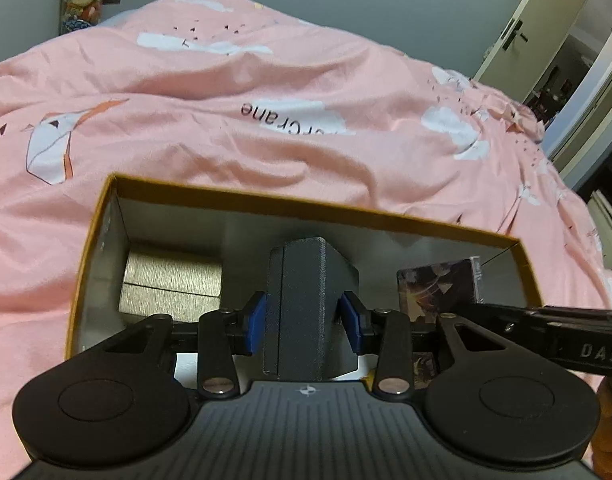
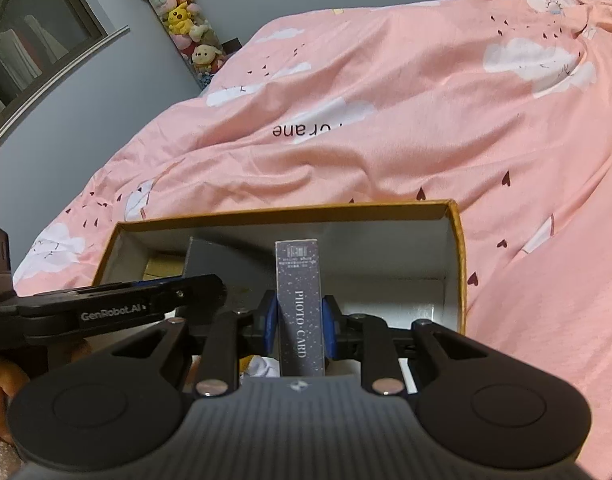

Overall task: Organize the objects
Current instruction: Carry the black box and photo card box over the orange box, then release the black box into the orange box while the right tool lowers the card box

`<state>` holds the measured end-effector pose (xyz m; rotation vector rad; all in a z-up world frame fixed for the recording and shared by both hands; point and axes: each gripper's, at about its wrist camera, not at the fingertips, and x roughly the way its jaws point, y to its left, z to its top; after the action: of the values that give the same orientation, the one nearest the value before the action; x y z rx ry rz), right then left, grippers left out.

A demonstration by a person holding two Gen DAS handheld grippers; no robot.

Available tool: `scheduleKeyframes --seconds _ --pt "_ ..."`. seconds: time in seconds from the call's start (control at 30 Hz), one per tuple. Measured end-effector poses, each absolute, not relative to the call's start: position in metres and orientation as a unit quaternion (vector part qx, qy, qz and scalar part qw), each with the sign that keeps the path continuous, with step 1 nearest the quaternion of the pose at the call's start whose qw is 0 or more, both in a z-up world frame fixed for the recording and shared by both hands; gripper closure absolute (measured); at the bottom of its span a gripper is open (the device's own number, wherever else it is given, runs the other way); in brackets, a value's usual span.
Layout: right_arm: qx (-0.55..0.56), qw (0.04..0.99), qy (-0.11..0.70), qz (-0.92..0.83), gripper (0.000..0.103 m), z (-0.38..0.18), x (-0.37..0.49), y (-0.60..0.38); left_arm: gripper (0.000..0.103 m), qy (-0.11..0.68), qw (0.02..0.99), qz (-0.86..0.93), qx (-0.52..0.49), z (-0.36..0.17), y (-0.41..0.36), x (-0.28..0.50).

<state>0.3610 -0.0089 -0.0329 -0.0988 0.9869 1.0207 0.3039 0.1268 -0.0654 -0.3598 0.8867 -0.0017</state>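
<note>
Pinching a dark grey box [image 1: 310, 304] between the blue pads [image 1: 257, 322] of our left gripper [image 1: 308, 320] at lower centre, and a slim photo card box [image 2: 299, 304] in our right gripper [image 2: 299, 326], we hold both over the open yellow-rimmed carton [image 1: 306, 206] on the pink duvet [image 1: 265, 92]. We judge the sorting partly done: a gold box [image 1: 171, 284] already lies in the carton's left end, and these two are not yet released.

Pink cloud-print duvet [image 1: 265, 92] filling mid-frame; plush-toy column [image 2: 181, 20] upper left; open door [image 1: 546, 20] upper right; bookshelf [image 2: 21, 48] far left.
</note>
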Motion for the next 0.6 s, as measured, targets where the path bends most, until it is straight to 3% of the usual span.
scheduleKeyframes --seconds 0.23,0.3,0.37,0.47,0.6 --pt "-0.049 0.757 0.461 0.461 0.079 -0.043 0.364 -0.002 0.057 0.446 0.884 0.003 -0.144 -0.074 0.121 0.308" --pt "-0.055 0.759 0.46 0.458 0.079 -0.045 0.363 -0.001 0.049 0.445 0.887 0.006 -0.123 -0.071 0.119 0.307" --pt "-0.058 0.76 0.46 0.456 0.079 -0.047 0.362 -0.001 0.047 0.441 0.892 0.012 -0.102 -0.067 0.116 0.304" --pt "-0.058 0.758 0.462 0.456 0.079 -0.048 0.362 -0.002 0.047 0.439 0.895 0.018 -0.082 -0.06 0.116 0.298" --pt "-0.057 0.757 0.462 0.459 0.079 -0.047 0.361 -0.003 0.059 0.447 0.891 0.022 -0.08 -0.057 0.119 0.295"
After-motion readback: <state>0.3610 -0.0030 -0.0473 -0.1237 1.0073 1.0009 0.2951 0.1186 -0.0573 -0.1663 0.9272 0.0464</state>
